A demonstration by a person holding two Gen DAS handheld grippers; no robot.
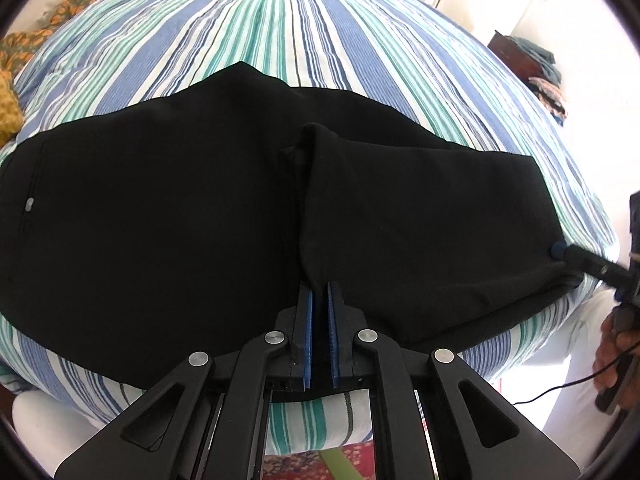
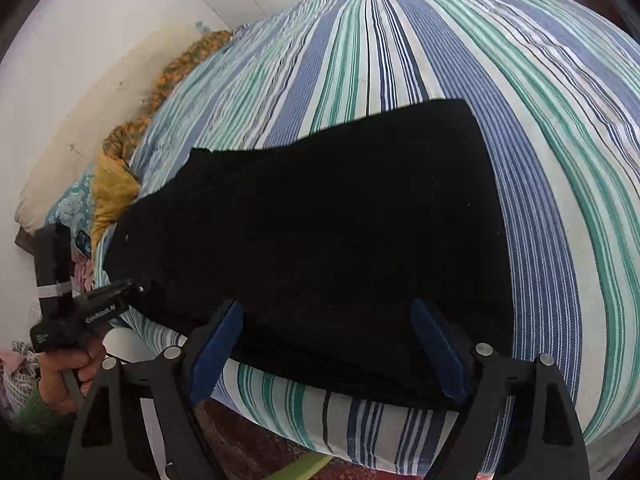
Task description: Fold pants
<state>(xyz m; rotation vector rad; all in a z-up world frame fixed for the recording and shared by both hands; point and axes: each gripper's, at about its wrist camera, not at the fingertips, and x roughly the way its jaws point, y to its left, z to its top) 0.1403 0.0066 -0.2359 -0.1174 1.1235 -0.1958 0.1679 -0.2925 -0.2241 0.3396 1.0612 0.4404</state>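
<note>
Soft, limp black pants (image 1: 180, 208) on bed (image 1: 280, 32); left tool (image 1: 319, 286) pinches the near edge, right tool (image 2: 326, 312) gapes empty.

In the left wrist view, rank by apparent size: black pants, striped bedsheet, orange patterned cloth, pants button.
1. Striped bedsheet and black pants: alike; nearness inflates the pants.
2. Orange patterned cloth.
3. Pants button.
</note>
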